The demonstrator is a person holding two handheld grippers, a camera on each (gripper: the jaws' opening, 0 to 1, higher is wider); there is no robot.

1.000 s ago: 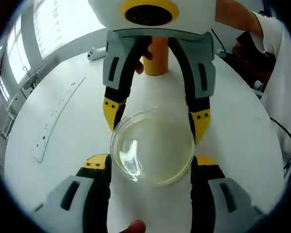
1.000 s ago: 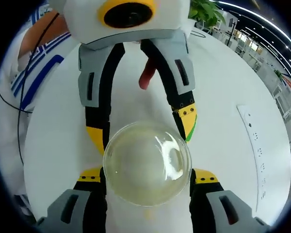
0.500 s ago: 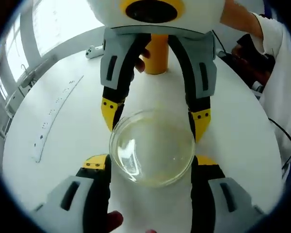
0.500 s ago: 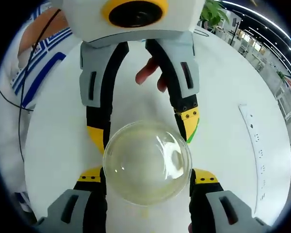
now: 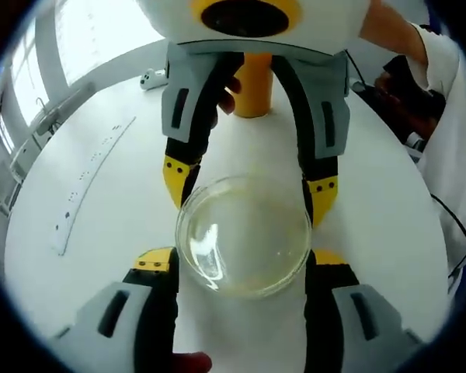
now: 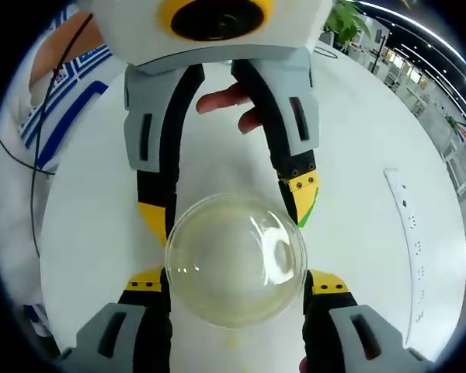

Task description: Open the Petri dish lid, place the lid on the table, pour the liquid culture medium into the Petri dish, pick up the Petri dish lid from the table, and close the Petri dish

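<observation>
A clear Petri dish [image 5: 243, 237] with a pale yellowish tint rests on the white table [image 5: 85, 256], its lid on. My left gripper [image 5: 241, 263] rises from the bottom of the left gripper view, both yellow-tipped jaws pressed against the dish's near sides. My right gripper [image 5: 248, 186] comes in from the top, its jaws hugging the dish's far sides. In the right gripper view the same dish [image 6: 234, 260] sits between the right gripper [image 6: 237, 281] and the opposing left gripper [image 6: 225, 206]. Whether either holds the lid or the base, I cannot tell.
An orange cylindrical bottle [image 5: 252, 85] stands behind the right gripper. A long white ruler-like strip [image 5: 93, 179] lies on the table, also seen as a strip [image 6: 419, 233]. A hand [image 6: 233, 105] shows behind the left gripper. A person's white sleeve [image 5: 450, 155] is nearby.
Dish and both grippers stay put. In the right gripper view the fingers of the hand behind the left gripper have spread further into sight.
</observation>
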